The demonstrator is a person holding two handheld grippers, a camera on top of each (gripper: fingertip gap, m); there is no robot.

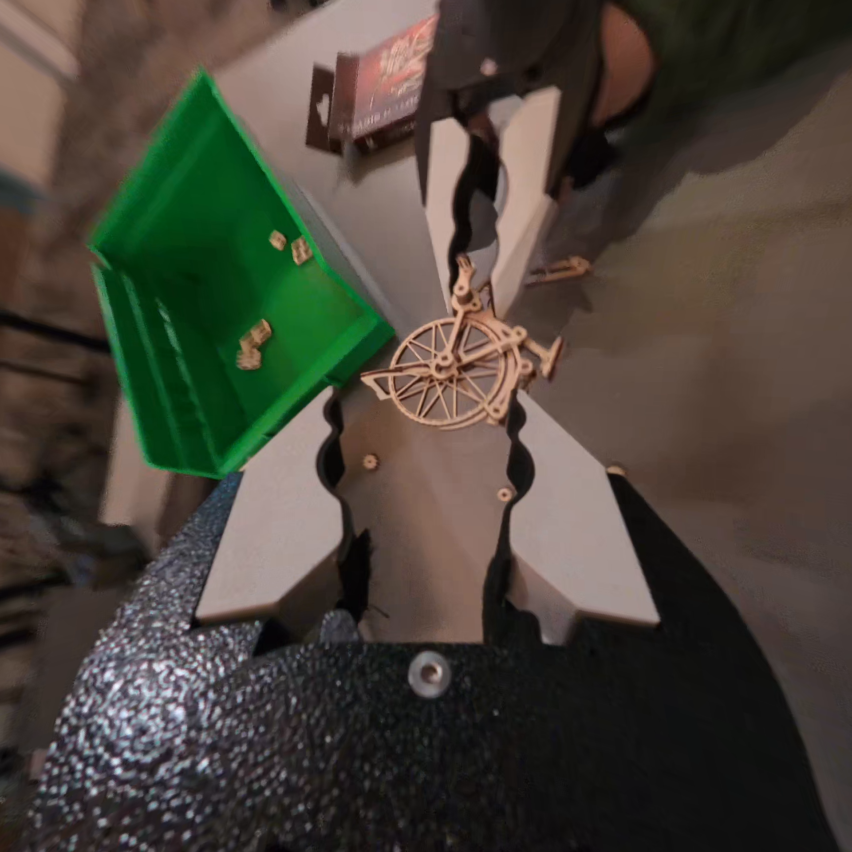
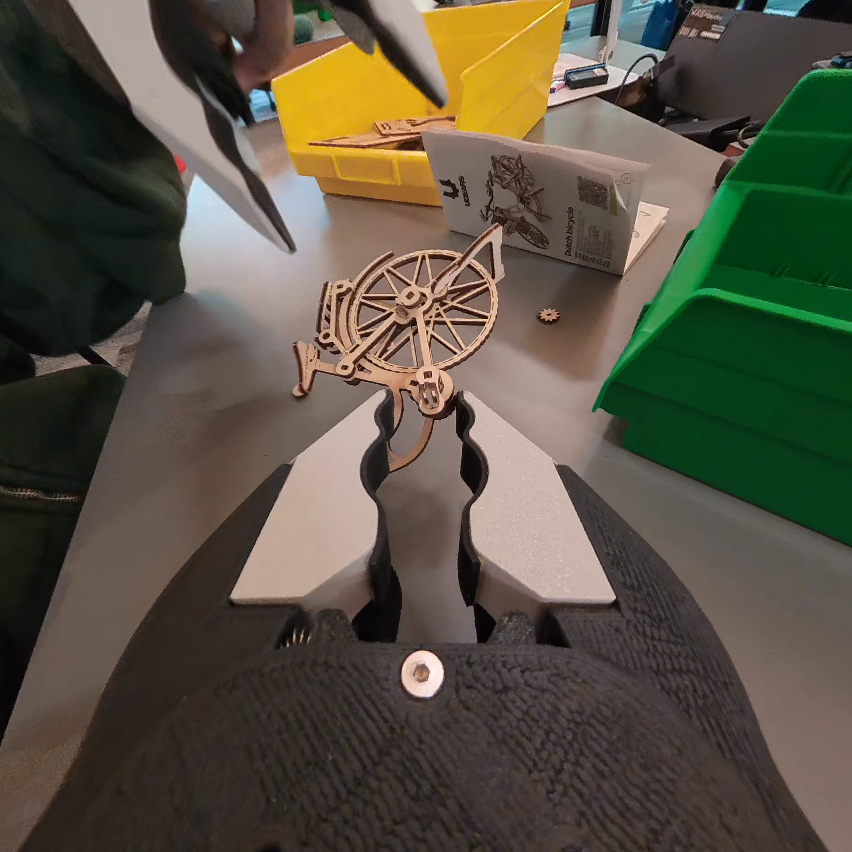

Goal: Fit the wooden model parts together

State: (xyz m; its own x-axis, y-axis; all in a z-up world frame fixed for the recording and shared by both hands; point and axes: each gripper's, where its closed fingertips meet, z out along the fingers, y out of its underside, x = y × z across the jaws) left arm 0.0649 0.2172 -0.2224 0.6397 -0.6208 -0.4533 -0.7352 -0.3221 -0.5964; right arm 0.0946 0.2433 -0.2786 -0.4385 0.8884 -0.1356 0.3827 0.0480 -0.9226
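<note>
One wooden wheel assembly (image 2: 415, 322) held above the grey table (image 2: 576, 461), pinched at its 6 o'clock end by right gripper (image 2: 422, 399). Left gripper (image 1: 426, 410) spread, empty. Loose gear (image 2: 548, 316) at 3 o'clock; green bin (image 2: 760, 346) beyond.

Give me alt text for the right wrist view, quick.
The right gripper pinches a wooden wheel assembly by its lower frame, holding it above a grey table. The left gripper hovers open at upper left; a small loose gear, a booklet, and yellow and green bins lie behind.
</note>
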